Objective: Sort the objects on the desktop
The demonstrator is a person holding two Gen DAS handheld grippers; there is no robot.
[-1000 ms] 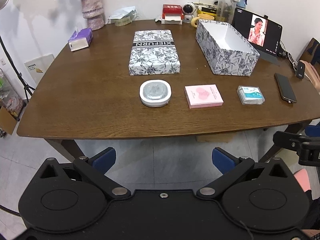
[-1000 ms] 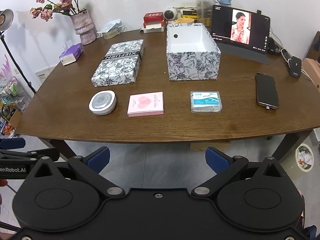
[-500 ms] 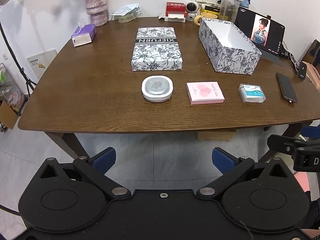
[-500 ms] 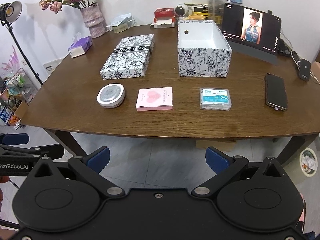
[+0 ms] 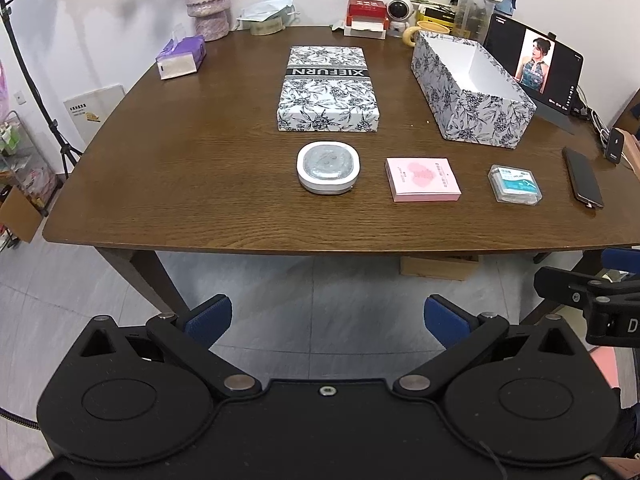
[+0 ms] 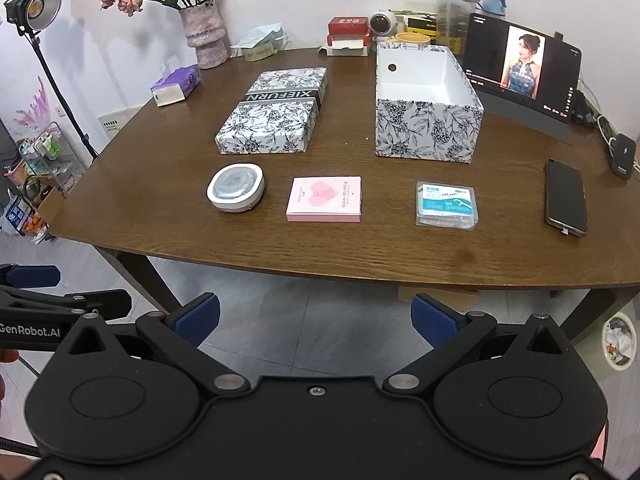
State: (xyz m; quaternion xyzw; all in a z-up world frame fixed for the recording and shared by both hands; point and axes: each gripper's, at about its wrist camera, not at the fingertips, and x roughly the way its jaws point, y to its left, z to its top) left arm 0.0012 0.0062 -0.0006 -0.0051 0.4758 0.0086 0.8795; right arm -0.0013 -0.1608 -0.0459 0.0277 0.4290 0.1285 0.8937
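Observation:
Three small items lie in a row near the front of the brown table (image 5: 180, 184): a white rounded case (image 5: 328, 167) (image 6: 236, 186), a pink flat box (image 5: 422, 179) (image 6: 325, 199) and a clear floss-pick box (image 5: 515, 184) (image 6: 447, 204). Behind them stand a floral lid (image 5: 328, 89) (image 6: 276, 111) and an open floral box (image 5: 472, 90) (image 6: 426, 100), white inside. My left gripper (image 5: 327, 318) and right gripper (image 6: 316, 316) both hang open over the floor, short of the table's front edge, holding nothing.
A black phone (image 6: 565, 197) lies at the table's right, beside a tablet (image 6: 522, 68) playing video and a charger (image 6: 623, 155). A vase (image 6: 204, 34), tissue pack (image 6: 175, 85) and clutter line the back edge. A lamp stand (image 6: 52, 76) and shelf stand left; a bin (image 6: 618, 340) sits on the floor at right.
Both grippers have moved forward and tilted down slightly, so the table appears larger and lower in both views. Their jaws stay equally wide. Nothing on the table has moved.

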